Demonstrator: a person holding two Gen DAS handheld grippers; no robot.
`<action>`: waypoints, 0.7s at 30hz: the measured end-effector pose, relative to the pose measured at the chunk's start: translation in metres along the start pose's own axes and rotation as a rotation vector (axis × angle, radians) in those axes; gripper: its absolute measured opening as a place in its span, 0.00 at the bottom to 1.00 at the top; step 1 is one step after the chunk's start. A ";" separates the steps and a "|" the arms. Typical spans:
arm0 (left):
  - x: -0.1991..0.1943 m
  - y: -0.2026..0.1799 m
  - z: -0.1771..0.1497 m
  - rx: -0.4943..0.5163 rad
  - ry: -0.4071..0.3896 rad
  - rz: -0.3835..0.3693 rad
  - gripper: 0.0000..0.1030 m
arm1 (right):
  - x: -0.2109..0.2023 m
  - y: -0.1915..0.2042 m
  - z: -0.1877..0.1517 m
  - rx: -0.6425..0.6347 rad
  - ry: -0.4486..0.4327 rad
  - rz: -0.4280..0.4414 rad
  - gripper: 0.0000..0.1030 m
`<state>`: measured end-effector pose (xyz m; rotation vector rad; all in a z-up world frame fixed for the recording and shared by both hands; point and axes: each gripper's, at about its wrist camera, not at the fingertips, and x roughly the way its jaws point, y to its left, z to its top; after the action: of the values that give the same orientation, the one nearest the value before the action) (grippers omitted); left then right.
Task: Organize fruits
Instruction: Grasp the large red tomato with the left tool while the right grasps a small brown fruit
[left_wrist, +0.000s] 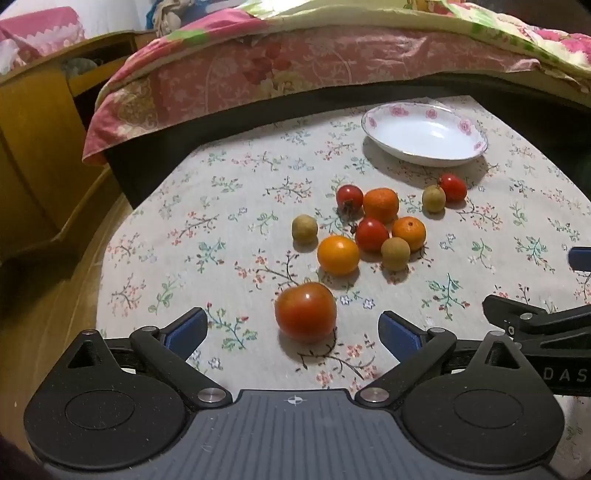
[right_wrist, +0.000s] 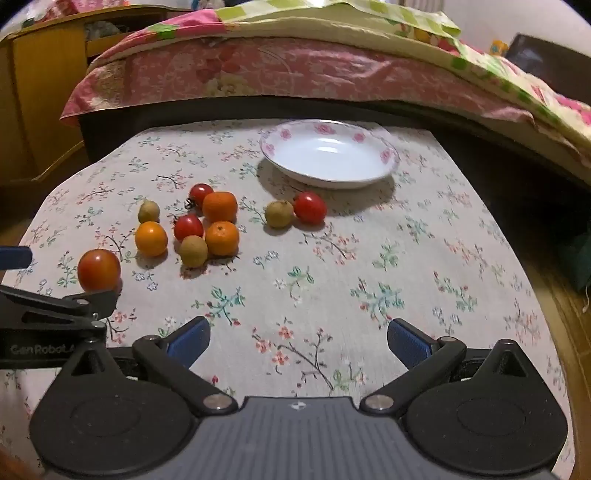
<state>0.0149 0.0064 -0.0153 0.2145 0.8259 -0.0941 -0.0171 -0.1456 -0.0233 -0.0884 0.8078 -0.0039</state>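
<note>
Jaws wide (both grippers), large tomato (left_wrist: 306, 312) nearest, plate (left_wrist: 384, 142) beyond fruit

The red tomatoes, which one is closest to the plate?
The small red tomato beside a tan fruit, just before the plate; the others lie farther left.

Fruits (right_wrist: 207, 229) loose on cloth (right_wrist: 369, 258), left of empty plate (right_wrist: 384, 162); right gripper (right_wrist: 298, 338) wide apart.

Dish: you see the white glossy ceramic plate with pink flowers (right_wrist: 384, 157).
Cloth: matt woven floral tablecloth (right_wrist: 369, 240).
Fruit: smooth shiny big red-orange tomato (left_wrist: 306, 312).
Pads: ribbed blue rubber pads (right_wrist: 408, 341).
</note>
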 end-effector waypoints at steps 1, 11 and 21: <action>0.001 0.002 0.001 -0.003 -0.001 -0.004 0.98 | -0.001 0.001 0.002 -0.007 -0.002 0.010 0.97; 0.010 0.011 0.005 0.008 -0.008 -0.058 0.86 | 0.014 0.014 0.023 -0.083 -0.043 0.161 0.72; 0.020 -0.002 0.002 0.112 0.007 -0.110 0.68 | 0.042 0.015 0.044 -0.156 0.027 0.288 0.47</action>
<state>0.0299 0.0042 -0.0288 0.2748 0.8399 -0.2437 0.0427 -0.1287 -0.0246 -0.1185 0.8409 0.3310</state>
